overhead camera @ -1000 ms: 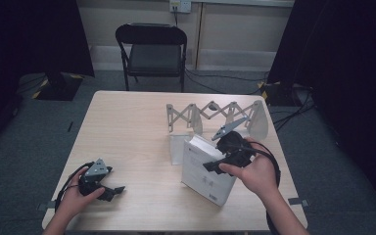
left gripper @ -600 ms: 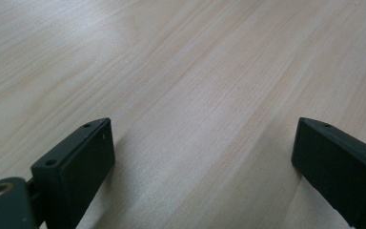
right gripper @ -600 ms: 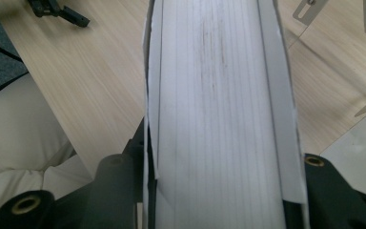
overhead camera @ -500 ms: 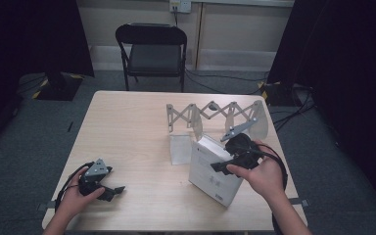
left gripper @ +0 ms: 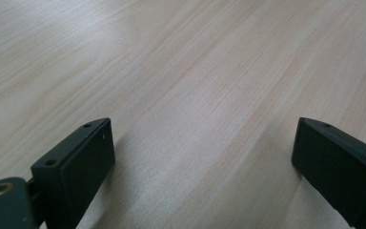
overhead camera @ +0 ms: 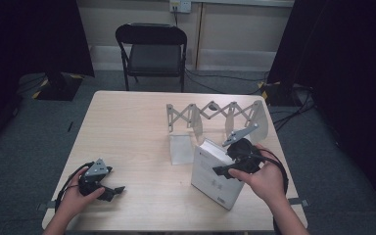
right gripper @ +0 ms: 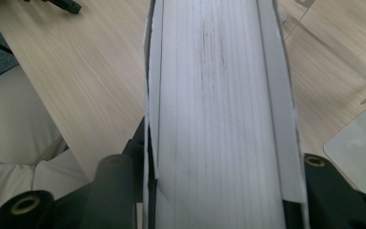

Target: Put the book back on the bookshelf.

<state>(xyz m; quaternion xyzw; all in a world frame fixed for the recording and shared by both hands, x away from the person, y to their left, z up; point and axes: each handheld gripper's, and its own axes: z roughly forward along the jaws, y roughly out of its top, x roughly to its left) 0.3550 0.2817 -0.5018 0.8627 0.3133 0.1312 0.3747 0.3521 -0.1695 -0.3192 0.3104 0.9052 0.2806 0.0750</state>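
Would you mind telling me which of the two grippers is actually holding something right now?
The right gripper: its jaws are clamped on the white book, standing on the table. The left gripper rests near the table's front-left edge, jaws wide apart over bare wood.

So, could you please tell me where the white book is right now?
In the high view the white book stands tilted on the table's right side, clamped in the right tongs, just in front of the folding metal rack.
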